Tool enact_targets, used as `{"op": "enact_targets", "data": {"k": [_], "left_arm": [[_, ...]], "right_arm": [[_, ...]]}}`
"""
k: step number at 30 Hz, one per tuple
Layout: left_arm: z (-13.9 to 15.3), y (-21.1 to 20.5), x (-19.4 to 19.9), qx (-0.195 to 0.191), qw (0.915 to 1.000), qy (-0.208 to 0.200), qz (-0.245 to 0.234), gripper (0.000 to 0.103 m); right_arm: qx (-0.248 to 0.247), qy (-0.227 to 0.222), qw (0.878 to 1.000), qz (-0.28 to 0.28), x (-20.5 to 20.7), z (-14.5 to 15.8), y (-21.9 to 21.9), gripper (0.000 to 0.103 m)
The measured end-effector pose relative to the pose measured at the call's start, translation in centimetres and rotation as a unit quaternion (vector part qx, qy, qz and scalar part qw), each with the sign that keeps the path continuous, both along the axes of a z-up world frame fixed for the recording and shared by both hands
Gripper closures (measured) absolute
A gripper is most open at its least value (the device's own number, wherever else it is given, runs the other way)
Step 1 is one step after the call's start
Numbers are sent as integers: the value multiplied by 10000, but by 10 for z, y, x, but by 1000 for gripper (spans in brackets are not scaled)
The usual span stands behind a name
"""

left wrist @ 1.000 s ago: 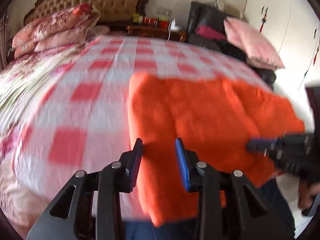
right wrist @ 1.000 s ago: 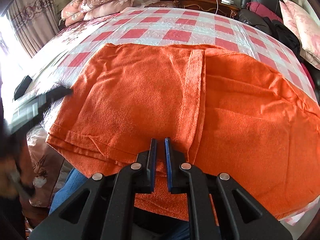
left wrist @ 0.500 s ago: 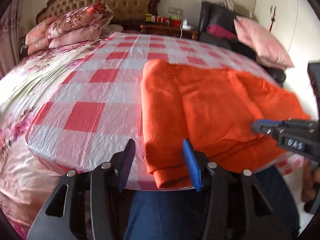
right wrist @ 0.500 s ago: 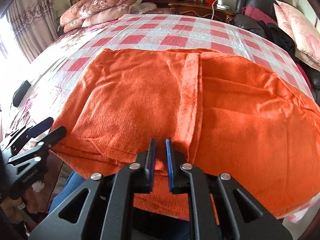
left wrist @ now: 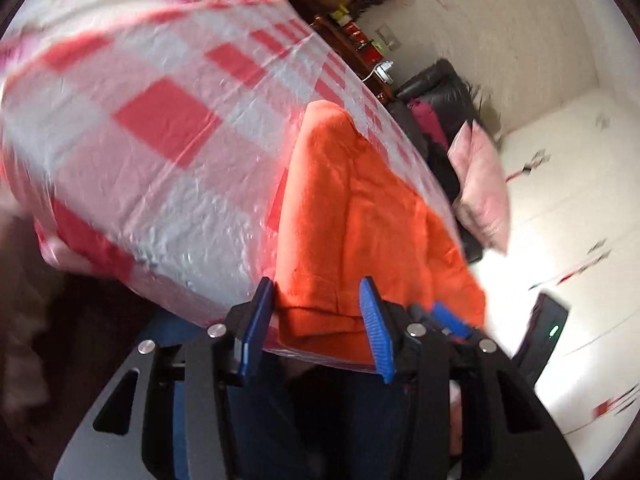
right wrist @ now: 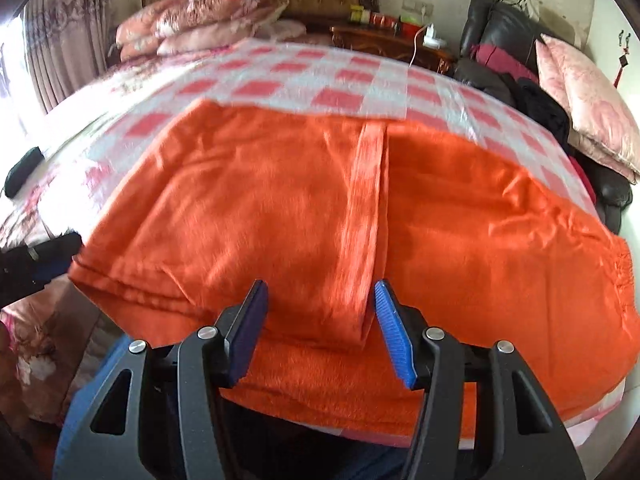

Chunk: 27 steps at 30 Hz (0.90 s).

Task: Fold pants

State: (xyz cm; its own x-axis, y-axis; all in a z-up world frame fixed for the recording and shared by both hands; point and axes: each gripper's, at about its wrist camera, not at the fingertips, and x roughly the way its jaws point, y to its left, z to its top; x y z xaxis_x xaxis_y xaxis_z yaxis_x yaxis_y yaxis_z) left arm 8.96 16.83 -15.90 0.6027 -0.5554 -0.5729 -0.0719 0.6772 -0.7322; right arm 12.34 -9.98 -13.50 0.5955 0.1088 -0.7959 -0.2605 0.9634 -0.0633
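Orange pants (right wrist: 280,208) lie flat on the red-and-white checked bed cover (right wrist: 344,96), near the bed's front edge, with one part folded over the other along a middle band. My right gripper (right wrist: 320,320) is open, its jaws either side of that folded edge at the near hem. My left gripper (left wrist: 316,320) is open and tilted, with the pants' left near corner (left wrist: 320,312) between its jaws. The left gripper also shows at the left edge of the right wrist view (right wrist: 36,260). The right gripper's blue tip shows behind the left one (left wrist: 448,318).
Folded floral quilts (right wrist: 200,20) lie by the padded headboard. A wooden nightstand (right wrist: 392,46) with small items stands beyond the bed. A black sofa with clothes and a pink pillow (right wrist: 580,92) is at the right. A dark object (right wrist: 22,170) lies at the bed's left side.
My right gripper has opened, from shut on the pants' near edge. My left gripper has rolled to a tilt and moved down to the pants' left near corner, still open.
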Motion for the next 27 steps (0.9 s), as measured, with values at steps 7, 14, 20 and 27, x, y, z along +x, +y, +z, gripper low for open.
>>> {"op": "enact_targets", "data": {"k": [7, 14, 20, 27], "left_arm": [[-30, 22, 0, -1692, 9842, 419, 305, 68], [-34, 11, -1, -2005, 9770, 693, 200, 69], [-25, 26, 5, -1881, 9787, 535, 623, 69], [-35, 23, 0, -2241, 9686, 910, 568, 69]], "right_arm": [[197, 64, 9998, -3, 0, -3, -4, 48], [359, 73, 9993, 4, 0, -4, -8, 47], [398, 43, 9992, 50, -1, -5, -9, 47], [446, 24, 9990, 60, -2, -5, -10, 46]]}}
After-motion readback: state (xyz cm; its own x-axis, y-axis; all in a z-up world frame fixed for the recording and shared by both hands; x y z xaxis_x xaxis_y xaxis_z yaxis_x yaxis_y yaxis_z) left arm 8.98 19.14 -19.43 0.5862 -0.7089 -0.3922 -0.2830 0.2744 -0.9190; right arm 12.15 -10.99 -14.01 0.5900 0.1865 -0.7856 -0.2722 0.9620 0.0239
